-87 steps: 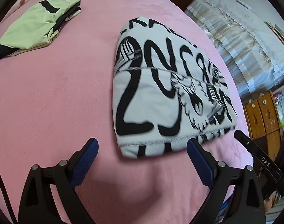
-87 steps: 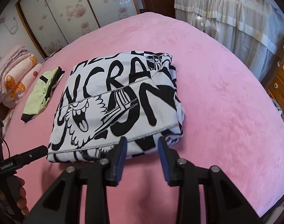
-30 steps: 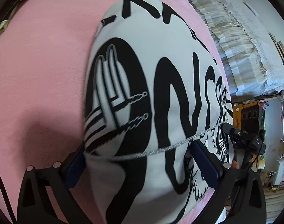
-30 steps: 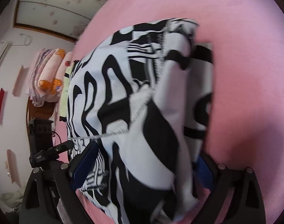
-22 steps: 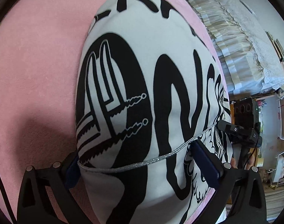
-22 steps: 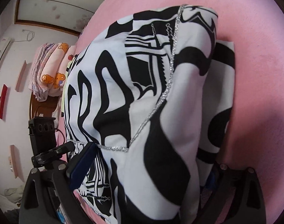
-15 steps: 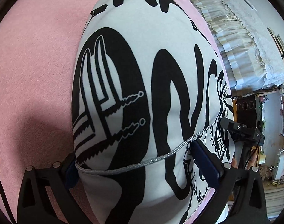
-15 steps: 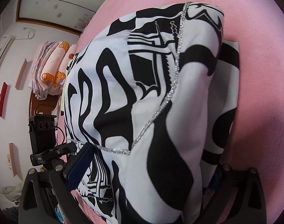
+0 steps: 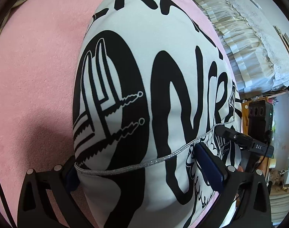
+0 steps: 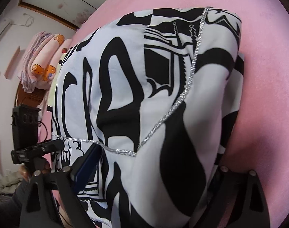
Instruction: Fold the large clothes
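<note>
Left wrist view: the folded white garment with bold black lettering and a silver braid trim (image 9: 144, 87) is seen lying on the pink plush bed cover (image 9: 34, 72), and its near end is straddled by the left gripper (image 9: 144, 169). The blue-padded fingers are spread wide, one at each side of the bundle; whether the pads press the cloth cannot be told. Bare pink cover is left open to the left, while the bed's edge runs close along the garment's right side. A cream lace-trimmed bedspread (image 9: 249, 43) and wooden furniture are seen beyond that edge.

Right wrist view: the same garment (image 10: 144, 104) fills the frame, bracketed at its near end by the right gripper (image 10: 150, 172). Its jaws have just been closing a little, yet they are held wide with cloth between them; the right finger is hidden behind a fold. Open pink cover (image 10: 268, 76) lies to the right. Folded pink blankets (image 10: 39, 62) are stacked by the far wall.
</note>
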{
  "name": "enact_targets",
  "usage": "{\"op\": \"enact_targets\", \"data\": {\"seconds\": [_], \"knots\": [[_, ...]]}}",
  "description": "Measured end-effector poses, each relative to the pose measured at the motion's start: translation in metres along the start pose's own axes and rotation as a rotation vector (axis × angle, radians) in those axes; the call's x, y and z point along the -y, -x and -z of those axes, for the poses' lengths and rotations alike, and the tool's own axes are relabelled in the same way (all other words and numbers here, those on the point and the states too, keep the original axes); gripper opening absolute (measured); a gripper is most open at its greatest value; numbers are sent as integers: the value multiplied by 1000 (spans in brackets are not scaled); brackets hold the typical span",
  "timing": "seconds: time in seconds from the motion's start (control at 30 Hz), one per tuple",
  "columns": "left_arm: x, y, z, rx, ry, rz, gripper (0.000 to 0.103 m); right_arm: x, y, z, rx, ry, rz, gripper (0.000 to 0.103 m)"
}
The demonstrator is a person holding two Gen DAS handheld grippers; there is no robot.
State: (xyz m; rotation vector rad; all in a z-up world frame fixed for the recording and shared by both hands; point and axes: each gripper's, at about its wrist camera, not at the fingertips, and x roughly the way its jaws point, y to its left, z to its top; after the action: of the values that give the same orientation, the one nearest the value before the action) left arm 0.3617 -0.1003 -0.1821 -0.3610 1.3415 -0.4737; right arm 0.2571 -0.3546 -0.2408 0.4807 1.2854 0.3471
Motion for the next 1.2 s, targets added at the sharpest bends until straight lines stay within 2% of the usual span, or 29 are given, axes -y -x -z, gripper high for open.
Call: {"op": "enact_targets", "data": {"seconds": [0.1, 0.2, 0.47, 0.6, 0.73, 0.87, 1.03, 1.2], "knots": [[7, 2, 1, 18, -9, -23, 102, -4, 1, 1, 11, 7, 19, 85], [16, 6, 4, 39, -28, -53, 94, -11, 2, 3, 24, 7, 34, 74], [44, 33, 13, 118, -109, -107, 54, -38, 18, 11, 81, -28, 64, 41], [65, 54, 23, 158, -159, -153, 46, -62, 30, 18, 119, -11, 107, 29], [71, 83, 32, 164, -178, -177, 44, -97, 42, 33, 133, 18, 149, 26], [61, 122, 50, 167, -183, -194, 44, -131, 46, 55, 124, 34, 147, 25], [27, 180, 71, 180, -165, -229, 44, -187, 35, 75, 104, 63, 102, 25], [-27, 247, 78, 215, -117, -265, 44, -255, 10, 70, 75, 110, 42, 25]]}}
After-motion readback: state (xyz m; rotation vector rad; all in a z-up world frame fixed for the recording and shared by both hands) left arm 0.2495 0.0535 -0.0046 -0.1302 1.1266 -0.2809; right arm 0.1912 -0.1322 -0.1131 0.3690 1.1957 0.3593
